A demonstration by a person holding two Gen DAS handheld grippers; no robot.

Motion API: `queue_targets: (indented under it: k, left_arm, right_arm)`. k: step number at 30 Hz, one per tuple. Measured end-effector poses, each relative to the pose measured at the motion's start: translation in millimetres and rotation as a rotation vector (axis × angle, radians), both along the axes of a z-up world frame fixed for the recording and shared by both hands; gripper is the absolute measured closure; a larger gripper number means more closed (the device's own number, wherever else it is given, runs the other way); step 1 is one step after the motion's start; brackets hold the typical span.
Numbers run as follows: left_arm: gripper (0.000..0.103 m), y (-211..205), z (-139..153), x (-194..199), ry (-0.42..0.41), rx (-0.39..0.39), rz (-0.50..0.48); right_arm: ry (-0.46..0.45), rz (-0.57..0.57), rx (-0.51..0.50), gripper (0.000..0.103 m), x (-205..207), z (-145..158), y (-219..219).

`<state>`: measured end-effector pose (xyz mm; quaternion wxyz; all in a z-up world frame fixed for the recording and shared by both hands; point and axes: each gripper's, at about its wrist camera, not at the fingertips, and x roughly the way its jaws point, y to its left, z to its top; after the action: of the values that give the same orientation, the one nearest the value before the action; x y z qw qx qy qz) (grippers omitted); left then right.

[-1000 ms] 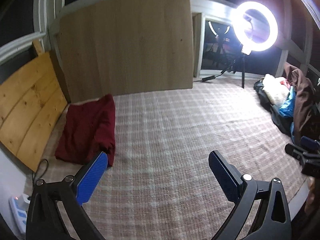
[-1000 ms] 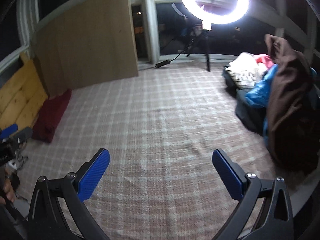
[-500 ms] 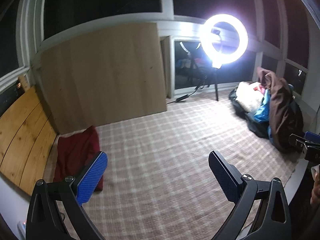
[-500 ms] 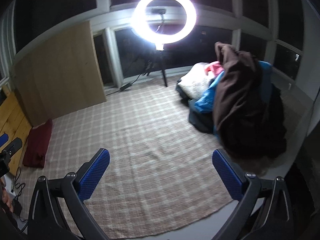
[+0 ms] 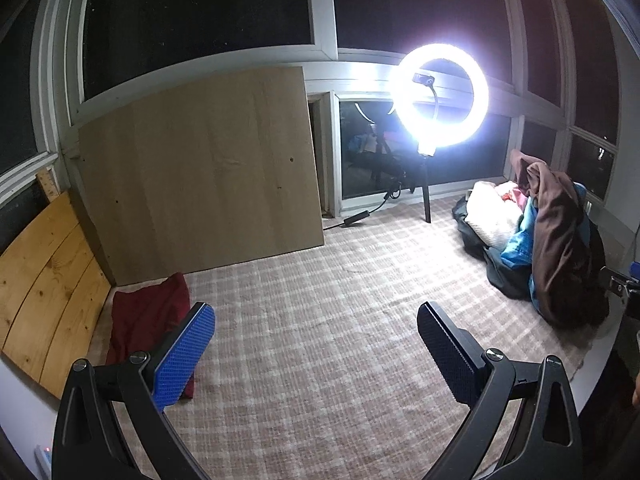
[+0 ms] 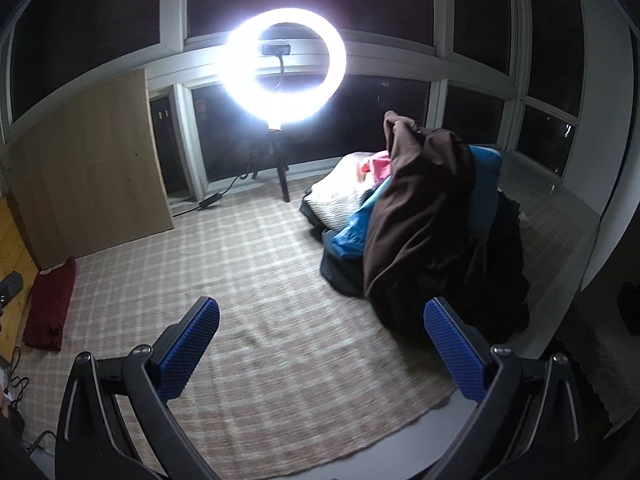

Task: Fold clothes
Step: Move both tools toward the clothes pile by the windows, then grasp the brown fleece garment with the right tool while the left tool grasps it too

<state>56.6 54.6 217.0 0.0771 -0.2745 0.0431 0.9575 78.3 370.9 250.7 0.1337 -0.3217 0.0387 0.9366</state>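
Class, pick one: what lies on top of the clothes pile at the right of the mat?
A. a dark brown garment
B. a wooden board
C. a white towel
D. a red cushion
A: a dark brown garment drapes over the top of the clothes pile, covering blue and white pieces.

Folded garment (image 5: 148, 316) lies left on the rug (image 5: 320, 320); clothes pile (image 5: 540, 236) right; ring light (image 5: 440, 96) behind.

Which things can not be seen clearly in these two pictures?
- Clothes pile, right wrist view: the brown garment covers the lower items.
- Folded red cloth, left wrist view: the left gripper finger hides its near corner.
- Outside the windows: dark.
- Phone holder in the ring light: lost in glare.
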Motion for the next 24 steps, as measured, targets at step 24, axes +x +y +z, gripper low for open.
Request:
queue_targets:
  k: [24]
  left_arm:
    - [0.001,176,24,-32,0.047,-0.006,-0.065]
  right_arm:
    - [0.093,-0.008,0.056,0.000,-46,25,195]
